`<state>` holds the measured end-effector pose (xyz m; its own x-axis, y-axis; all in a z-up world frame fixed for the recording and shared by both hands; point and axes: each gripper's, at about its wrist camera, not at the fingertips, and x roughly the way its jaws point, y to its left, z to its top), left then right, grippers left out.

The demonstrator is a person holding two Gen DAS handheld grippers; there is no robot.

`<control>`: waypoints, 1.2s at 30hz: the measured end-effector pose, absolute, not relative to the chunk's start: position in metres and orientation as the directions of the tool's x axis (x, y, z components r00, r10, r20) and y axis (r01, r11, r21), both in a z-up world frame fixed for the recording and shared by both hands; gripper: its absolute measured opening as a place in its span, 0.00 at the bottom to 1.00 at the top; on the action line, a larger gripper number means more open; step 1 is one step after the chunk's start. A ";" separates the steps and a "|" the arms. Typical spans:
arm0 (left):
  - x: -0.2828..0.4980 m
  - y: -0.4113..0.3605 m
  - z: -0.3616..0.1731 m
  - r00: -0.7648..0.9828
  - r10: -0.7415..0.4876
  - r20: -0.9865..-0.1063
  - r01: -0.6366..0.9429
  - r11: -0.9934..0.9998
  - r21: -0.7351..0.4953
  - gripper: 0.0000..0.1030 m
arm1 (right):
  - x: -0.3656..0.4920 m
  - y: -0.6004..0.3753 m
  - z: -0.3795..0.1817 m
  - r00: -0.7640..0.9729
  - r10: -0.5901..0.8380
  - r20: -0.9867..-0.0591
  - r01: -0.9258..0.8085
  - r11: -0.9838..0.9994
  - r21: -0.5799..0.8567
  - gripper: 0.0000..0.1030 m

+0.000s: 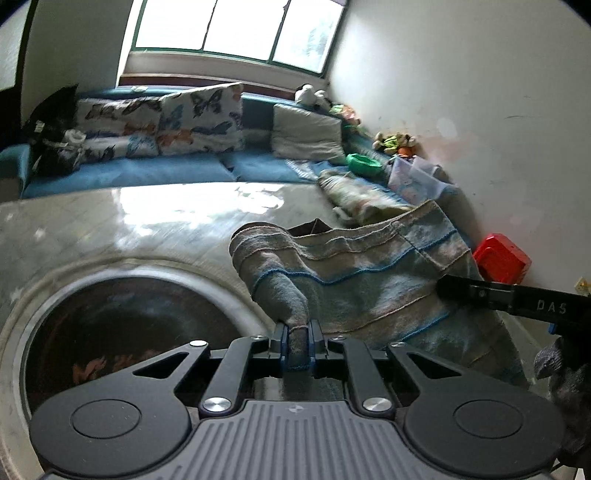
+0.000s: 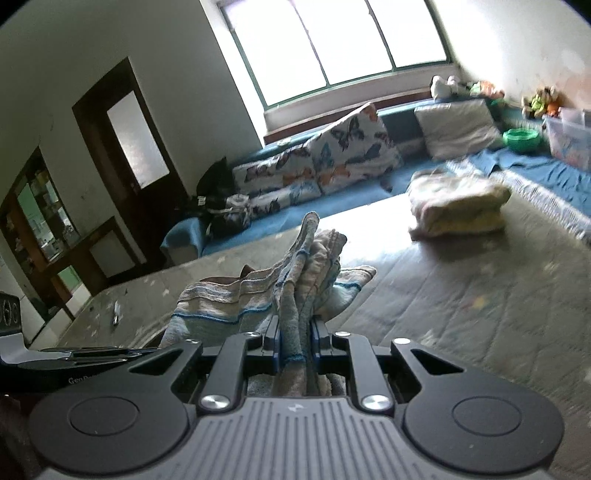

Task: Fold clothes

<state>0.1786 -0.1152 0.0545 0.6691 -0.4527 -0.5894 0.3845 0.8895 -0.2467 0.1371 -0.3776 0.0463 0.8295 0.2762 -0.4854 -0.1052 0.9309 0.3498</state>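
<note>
Cloth fills the middle of both views: a striped grey-blue towel (image 1: pixel 354 273) hangs between my two tools, lifted off the worktop (image 1: pixel 110 221). My left tool (image 1: pixel 297 345) is pinching one bunched corner of the towel, its two blue-edged pads pressed tight against the fabric, which sticks out between them as a narrow roll. From that corner the towel spreads up and to the right in a wide, sagging sheet, its stripes running across it. My right tool (image 2: pixel 295 341) is pinching another part of the same towel (image 2: pixel 303 280), with several gathered layers squeezed between its pads and rising above them in a crumpled peak. In the left view the right tool shows as a dark bar against the towel's right side.

Below the towel lies the pale, glossy worktop with a large dark round inlay (image 1: pixel 110 332) at its near left. Farther back on the worktop sits a heap of other clothes (image 2: pixel 458 210). Behind it runs a blue sofa (image 1: pixel 147 173) with butterfly-print cushions (image 1: pixel 199 118) and a grey cushion (image 1: pixel 306 133), beneath a bright window (image 1: pixel 236 29). A red box (image 1: pixel 502 258) sits by the white wall.
</note>
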 end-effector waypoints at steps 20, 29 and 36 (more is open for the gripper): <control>0.198 -0.173 0.057 0.657 -0.453 -0.603 0.435 0.881 -0.188 0.11 | 0.135 -0.419 0.056 0.852 0.186 -0.489 -0.031 0.951 0.308 0.14; 0.206 -0.177 0.034 0.625 -0.432 -0.650 0.419 0.888 -0.188 0.11 | 0.143 -0.425 0.029 0.818 0.192 -0.542 -0.006 0.945 0.326 0.14; 0.209 -0.178 0.012 0.587 -0.415 -0.694 0.400 0.895 -0.197 0.11 | 0.147 -0.425 0.003 0.775 0.198 -0.600 0.026 0.939 0.344 0.15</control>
